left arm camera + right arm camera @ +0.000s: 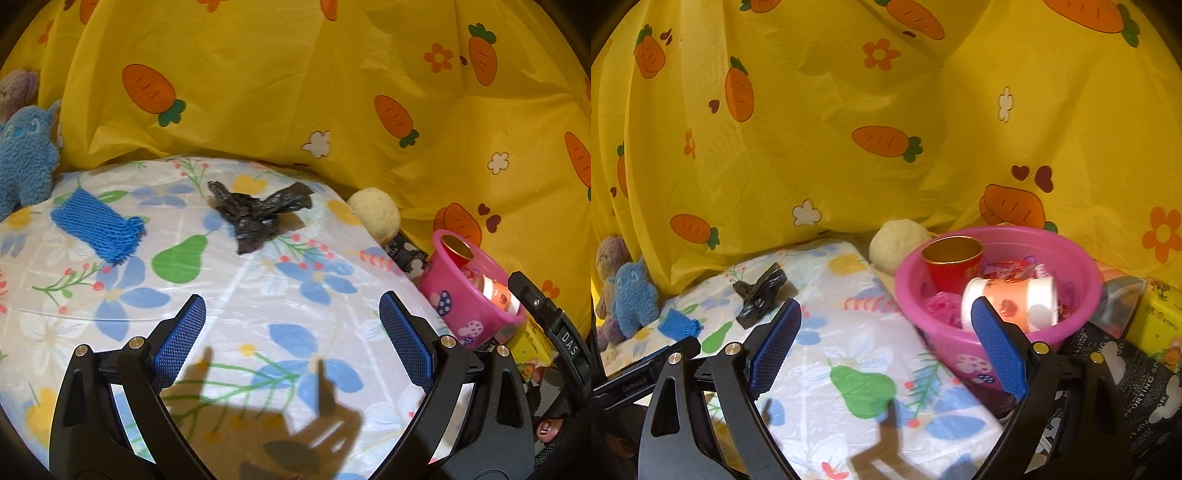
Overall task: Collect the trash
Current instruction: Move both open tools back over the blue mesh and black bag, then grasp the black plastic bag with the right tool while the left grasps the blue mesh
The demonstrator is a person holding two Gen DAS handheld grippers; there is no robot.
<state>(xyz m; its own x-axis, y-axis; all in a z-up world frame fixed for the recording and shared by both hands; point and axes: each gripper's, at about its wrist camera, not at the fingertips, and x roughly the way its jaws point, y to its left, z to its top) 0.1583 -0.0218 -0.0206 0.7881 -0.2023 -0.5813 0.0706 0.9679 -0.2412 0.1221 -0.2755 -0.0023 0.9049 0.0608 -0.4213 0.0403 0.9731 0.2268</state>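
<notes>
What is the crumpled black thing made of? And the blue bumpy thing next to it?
The crumpled black scrap looks like thin glossy plastic film, likely a bag: it wrinkles and glints. The blue netted sleeve looks like soft foam mesh, matte, with a woven grid and frayed end.

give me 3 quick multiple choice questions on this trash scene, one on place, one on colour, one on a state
1. Where does the crumpled black plastic bag lie?
A. on the floral sheet
B. in the basin
C. between the fingers

2. What colour is the round plastic basin holding the cups?
A. green
B. pink
C. white

3. How does the left hand-held gripper stand?
A. shut on the bag
B. shut on nothing
C. open

Key: 1 A, the bag rests on the floral plastic sheet beyond both grippers. 2 B, its wall and rim are pink. 3 C, the blue pads are wide apart with nothing between.
</notes>
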